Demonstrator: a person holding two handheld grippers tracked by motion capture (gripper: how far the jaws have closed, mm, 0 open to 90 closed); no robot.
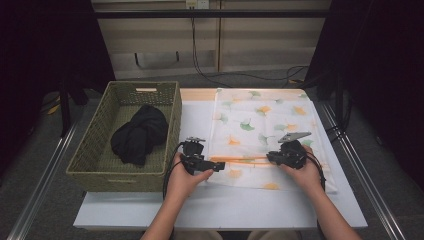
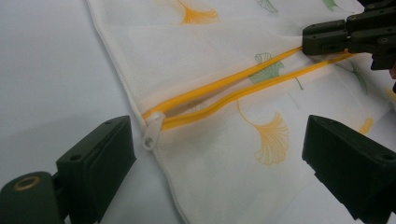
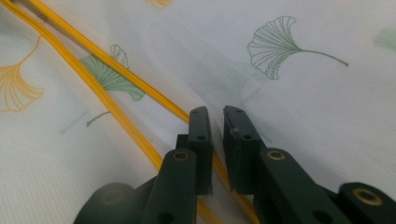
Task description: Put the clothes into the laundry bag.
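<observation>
At a white table [image 1: 150,210], we work a mesh laundry bag [image 1: 265,125] printed with ginkgo leaves, which lies flat across the table's right half and reaches from the far edge almost to the near one. Its orange zipper [image 1: 245,160] runs across the bag's near end and stands partly undone, the two tapes [image 2: 219,95] parted. Our left gripper [image 1: 216,166] sits at the bag's left edge with its jaws wide apart, the white zipper pull [image 2: 153,129] lying between them untouched. Our right gripper [image 1: 270,158] rests farther along the zipper toward the table's right edge, its jaws drawn nearly together over the mesh beside the orange tape; they seem to pinch a fold of the fabric, though the close view leaves that unsure. Off the table's left edge, touching it, a woven basket [image 1: 95,150] holds a bundled black garment [image 1: 139,134].
</observation>
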